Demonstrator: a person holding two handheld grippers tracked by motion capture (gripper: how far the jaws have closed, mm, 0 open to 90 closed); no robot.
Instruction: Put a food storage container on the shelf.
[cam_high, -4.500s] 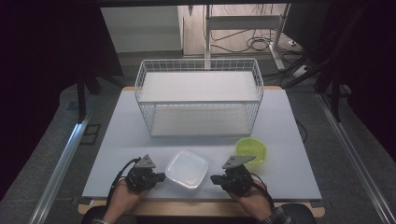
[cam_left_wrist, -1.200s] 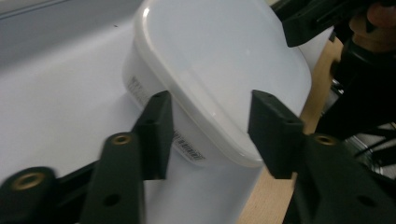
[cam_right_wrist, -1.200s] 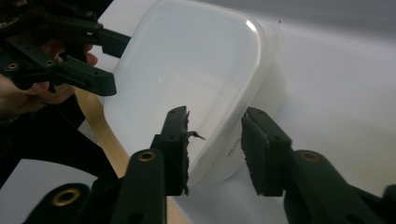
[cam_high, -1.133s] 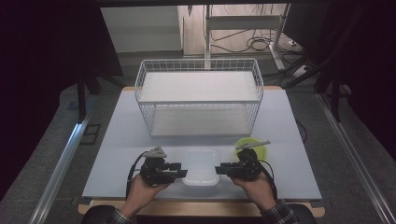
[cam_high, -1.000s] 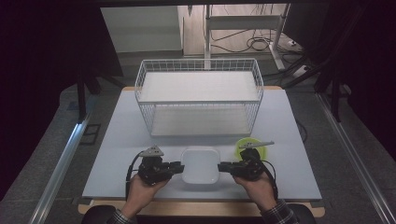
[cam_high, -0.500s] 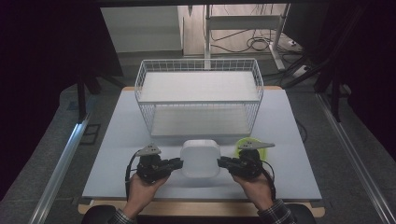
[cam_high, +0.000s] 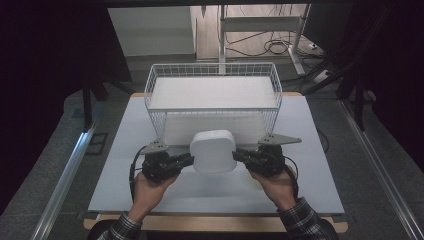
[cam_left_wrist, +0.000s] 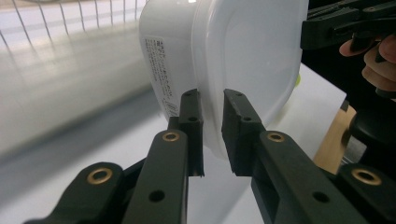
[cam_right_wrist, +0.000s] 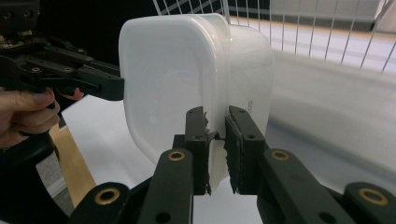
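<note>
A white lidded plastic container hangs above the table, tipped up on its side, just in front of the wire basket. My left gripper is shut on its left rim and my right gripper on its right rim. In the left gripper view the left gripper pinches the container's lid edge, with the right gripper at the far side. In the right gripper view the right gripper clamps the container's rim, and the left gripper holds the opposite edge.
The white wire basket stands at the back of the pale table, its near wall close behind the container. A wooden table edge runs along the front. Dark floor and a metal rail lie to the left.
Both grippers have risen with the container between them. It went from lying on the table to hanging upright, closer to the basket's front wall.
</note>
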